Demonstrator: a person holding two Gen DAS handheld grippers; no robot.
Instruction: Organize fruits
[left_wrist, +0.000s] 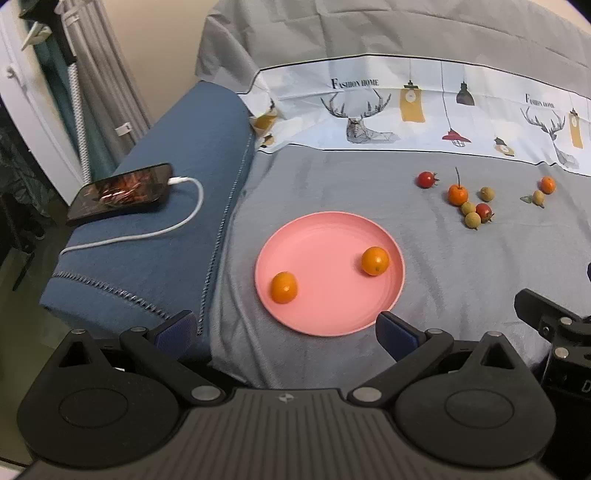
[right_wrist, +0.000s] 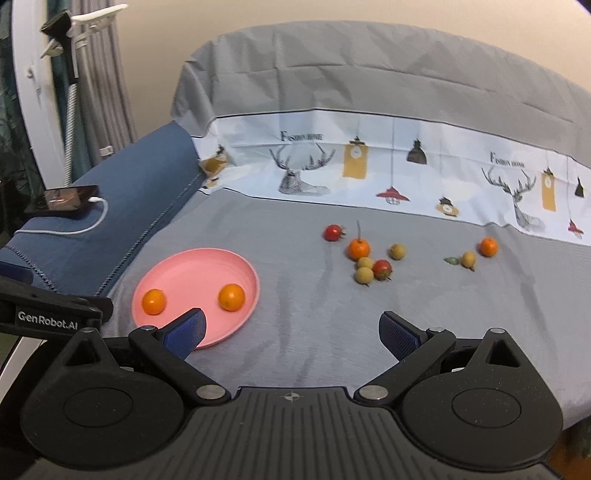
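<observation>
Grey cloth-covered surface (left_wrist: 332, 184), printed deer-and-lamp band along far edge. Blue fabric armrest (left_wrist: 155, 236) left, dark phone (left_wrist: 122, 192) on it with white charging cable (left_wrist: 155, 229).

Round pink plastic plate (left_wrist: 317, 321) near-left on grey cloth, flat, two small round orange fruits inside: one left (left_wrist: 284, 287), one right (left_wrist: 375, 260), well apart.

Loose cluster far right on cloth: stemmed orange fruit (left_wrist: 458, 194), stem upward; two red cherry tomatoes (left_wrist: 426, 179); pale yellow-green round fruits (left_wrist: 472, 220). Further right: another orange (left_wrist: 548, 184), touching yellow fruit (left_wrist: 538, 197).

Left gripper (left_wrist: 284, 332) released, jaws wide, empty. Right gripper (right_wrist: 291, 328) likewise released, empty.
</observation>
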